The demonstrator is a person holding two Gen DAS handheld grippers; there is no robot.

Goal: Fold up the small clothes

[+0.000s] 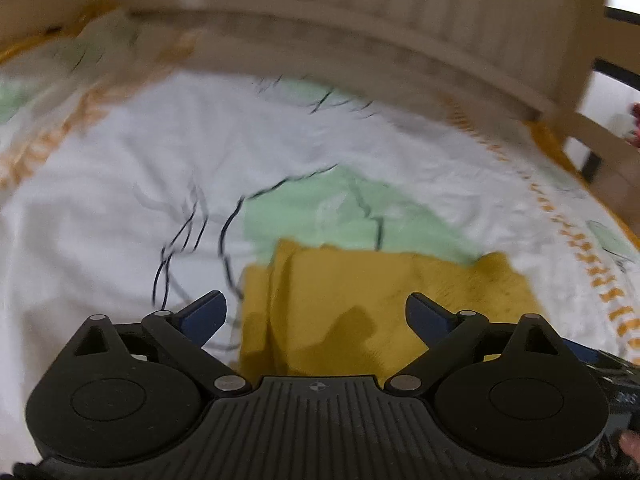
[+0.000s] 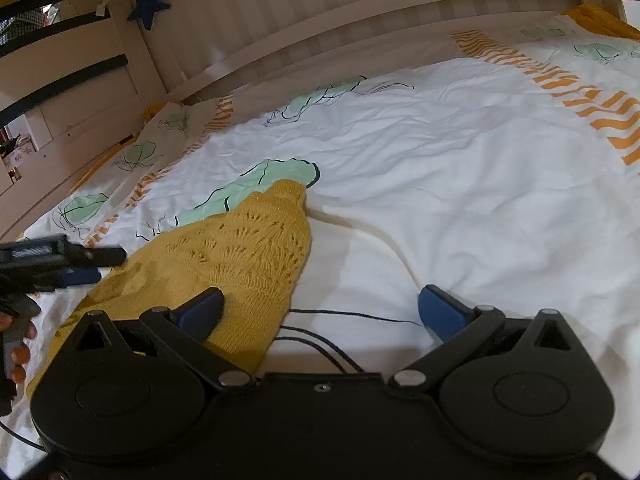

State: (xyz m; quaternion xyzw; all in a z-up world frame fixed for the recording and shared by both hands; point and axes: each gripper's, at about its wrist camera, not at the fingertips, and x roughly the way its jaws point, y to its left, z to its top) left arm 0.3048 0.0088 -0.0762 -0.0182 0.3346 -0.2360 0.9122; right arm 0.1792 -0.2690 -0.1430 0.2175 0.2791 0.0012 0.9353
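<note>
A mustard-yellow knitted garment (image 2: 240,248) lies on a white bedspread (image 2: 460,184) printed with green shapes and orange stripes, beside a pale slatted bed rail (image 2: 320,12). The left gripper (image 1: 316,312) hovers over the garment's edge with its jaws spread wide, nothing between them. The right gripper (image 2: 320,312) is also spread apart, its left pad (image 2: 202,312) at the garment's lacy hem, the other over bare sheet.
</note>
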